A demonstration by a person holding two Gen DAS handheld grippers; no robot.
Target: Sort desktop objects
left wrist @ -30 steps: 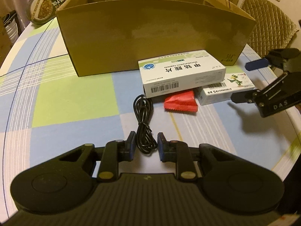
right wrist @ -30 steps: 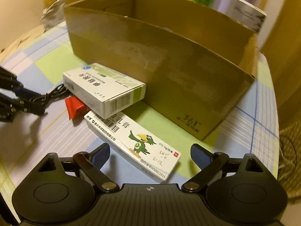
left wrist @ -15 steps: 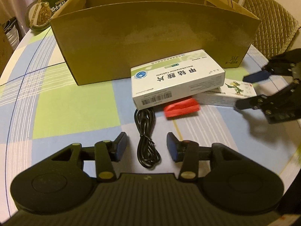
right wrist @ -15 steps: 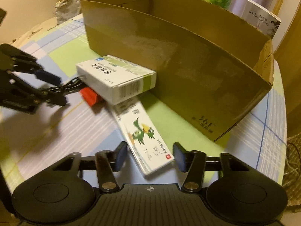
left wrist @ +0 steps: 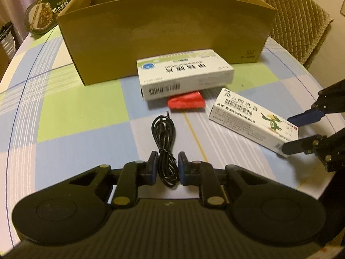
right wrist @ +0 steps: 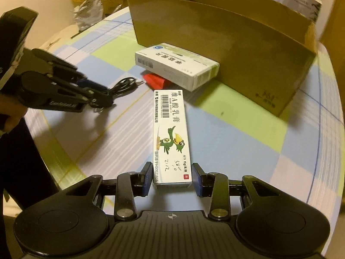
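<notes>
A coiled black cable (left wrist: 165, 138) lies on the checked tablecloth. Its near end sits between the pads of my left gripper (left wrist: 168, 168), whose jaws are closing and touch it on both sides. My right gripper (right wrist: 172, 177) is shut on the near end of a long white ointment box (right wrist: 170, 129) with a green bird on it. That box lies flat on the cloth, clear of the other items. A larger white tablet box (left wrist: 185, 75) rests on a red packet (left wrist: 186, 103) in front of the open cardboard box (left wrist: 163, 32).
A round lidded food bowl (left wrist: 42, 17) stands at the far left of the table and a padded chair (left wrist: 297, 21) at the far right. A book (right wrist: 301, 2) stands behind the cardboard box. The table edge curves close on the right.
My right gripper has gone from wide open to shut on the ointment box, which has slid out from under the tablet box and turned. My left jaws widened, then narrowed around the cable.
</notes>
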